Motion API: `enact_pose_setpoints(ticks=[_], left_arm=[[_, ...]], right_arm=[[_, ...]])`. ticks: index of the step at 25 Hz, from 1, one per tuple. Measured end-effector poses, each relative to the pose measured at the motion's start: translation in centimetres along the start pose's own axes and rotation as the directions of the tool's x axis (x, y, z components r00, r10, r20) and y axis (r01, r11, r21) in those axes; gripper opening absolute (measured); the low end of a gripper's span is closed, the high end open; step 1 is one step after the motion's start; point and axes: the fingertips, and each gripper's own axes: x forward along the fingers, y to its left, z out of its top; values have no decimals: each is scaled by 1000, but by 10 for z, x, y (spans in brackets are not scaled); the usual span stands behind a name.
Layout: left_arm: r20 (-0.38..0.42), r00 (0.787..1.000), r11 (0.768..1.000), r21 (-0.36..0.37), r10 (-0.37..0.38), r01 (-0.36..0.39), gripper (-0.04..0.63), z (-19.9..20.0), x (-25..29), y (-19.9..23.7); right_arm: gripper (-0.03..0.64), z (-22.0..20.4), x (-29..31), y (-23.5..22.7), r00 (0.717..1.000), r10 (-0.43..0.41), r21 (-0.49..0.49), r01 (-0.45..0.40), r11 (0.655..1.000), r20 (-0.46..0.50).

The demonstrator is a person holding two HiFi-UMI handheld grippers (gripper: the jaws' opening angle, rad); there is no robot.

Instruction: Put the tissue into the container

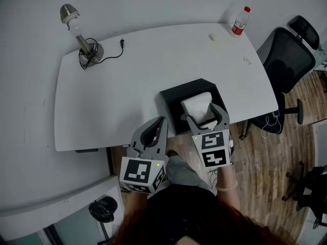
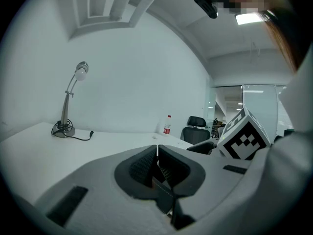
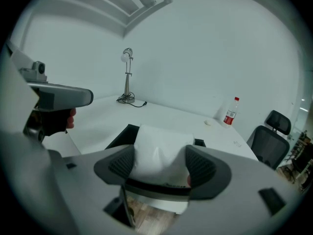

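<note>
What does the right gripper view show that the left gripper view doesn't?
Only the right gripper view shows the tissue pinched in the right claw at the black container. Only the left gripper view shows the left claw, shut with nothing in it, and the marker cube on the other gripper. Both views show the white table, the desk lamp, the red-capped bottle and the office chair.
</note>
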Motion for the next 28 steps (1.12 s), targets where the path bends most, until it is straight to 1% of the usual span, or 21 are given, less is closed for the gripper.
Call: enact_pose_setpoints(ticks=[7,14,20,24,28], left_arm=[[1,1000,1000,-2,13,-13,32,2,1,6],[-1,999,999,-4,33,-33,32,1,0,12],[0,999,999,-12,36,-36,32,0,0,12],[1,999,999,-2,42,-42,32,3,-2,11],[6,999,999,0,53,-53,32,4,-8,10]], right_arm=[[341,-8,13,2,998,24,-4,-24,1000,-66],[342,-14,25,7,991,39,-62,-47,997,-127],[341,-12,28,5,994,32,-52,-37,998,-102],[341,-11,26,4,995,42,-44,-46,998,-90],[341,-6,20,3,998,38,-45,-40,998,-52]])
